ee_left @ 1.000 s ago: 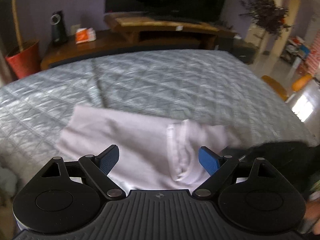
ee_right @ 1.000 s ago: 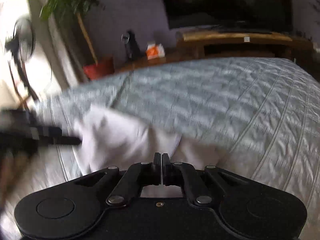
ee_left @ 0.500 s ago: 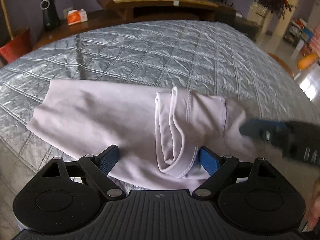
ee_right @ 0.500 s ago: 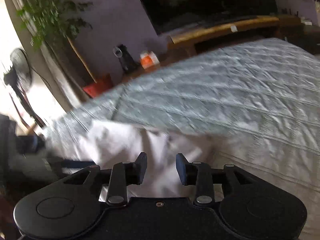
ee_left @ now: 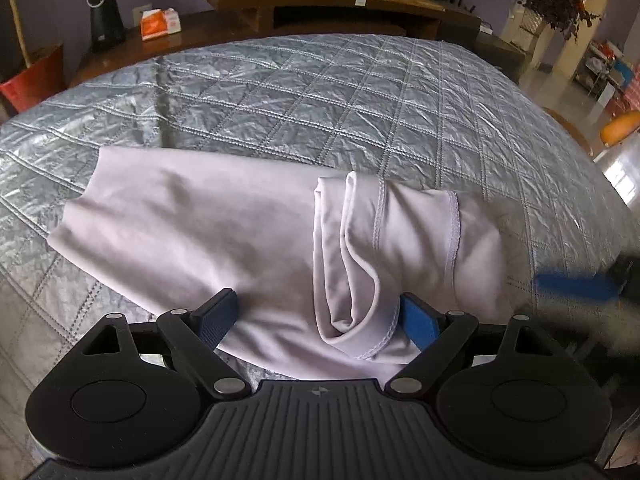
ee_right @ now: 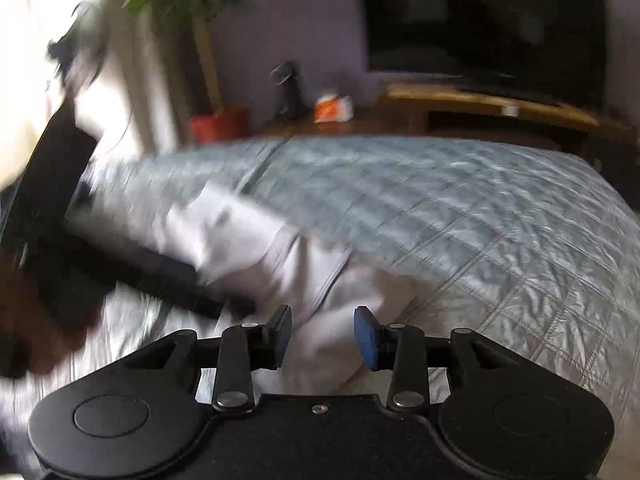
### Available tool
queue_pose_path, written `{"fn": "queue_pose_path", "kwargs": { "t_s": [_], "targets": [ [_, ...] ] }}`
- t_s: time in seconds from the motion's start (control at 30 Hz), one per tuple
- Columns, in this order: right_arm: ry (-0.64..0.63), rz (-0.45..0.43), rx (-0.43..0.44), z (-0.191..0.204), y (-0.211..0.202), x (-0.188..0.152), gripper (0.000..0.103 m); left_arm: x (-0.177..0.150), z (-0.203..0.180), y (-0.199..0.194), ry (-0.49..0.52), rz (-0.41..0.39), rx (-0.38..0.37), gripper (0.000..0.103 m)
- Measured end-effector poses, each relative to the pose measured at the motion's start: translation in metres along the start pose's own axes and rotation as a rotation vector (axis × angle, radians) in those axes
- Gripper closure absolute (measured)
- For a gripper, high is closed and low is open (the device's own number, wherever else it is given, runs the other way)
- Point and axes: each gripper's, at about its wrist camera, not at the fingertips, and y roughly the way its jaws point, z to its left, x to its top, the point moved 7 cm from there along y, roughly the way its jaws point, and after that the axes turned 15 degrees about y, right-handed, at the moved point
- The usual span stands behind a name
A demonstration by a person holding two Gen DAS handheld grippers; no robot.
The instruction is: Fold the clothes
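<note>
- Pale lilac cloth, that is our garment point(ee_left: 224, 240), lying flat on the grey quilted bed point(ee_left: 360, 100), stretched from left to right in the left wrist view.
- On its right part we see a folded-over section with stitched hems point(ee_left: 360, 256), its loop of fabric sagging toward the near edge.
- Our left tool point(ee_left: 320, 316) hangs just over the near edge of the garment, its blue pads spread wide; the cloth lies between them, but the pads do not squeeze it.
- One left fingertip point(ee_left: 218, 314) sits by the plain part of the cloth, the other by the hem of the fold.
- Our right tool point(ee_right: 322, 336) shows in a blurred right wrist view, and its jaws have just been opening; they now stand partly apart.
- White cloth lies ahead of that gap and under it, yet neither blue pad point(ee_right: 366, 338) presses on it, so we hold nothing there.
- From the left wrist view, the right tool appears as a blue and black smear at the right edge, just beside the garment's end.
- Behind the bed we see a wooden TV bench point(ee_left: 340, 4), a black speaker point(ee_left: 105, 16), an orange and white tissue pack point(ee_left: 159, 23) and a red plant pot point(ee_left: 36, 76).
</note>
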Motion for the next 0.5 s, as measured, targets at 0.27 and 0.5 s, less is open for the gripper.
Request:
{"fn": "queue_pose_path", "kwargs": {
  "t_s": [0.27, 0.5],
  "targets": [
    [-0.076, 0.046, -0.003, 0.012, 0.010, -0.005, 0.066, 0.000, 0.002, 0.002, -0.026, 0.002, -0.011, 0.012],
    [-0.024, -0.018, -0.062, -0.001, 0.018, 0.017, 0.049, -0.001, 0.003, 0.002, -0.025, 0.002, -0.008, 0.012]
  ]
}}
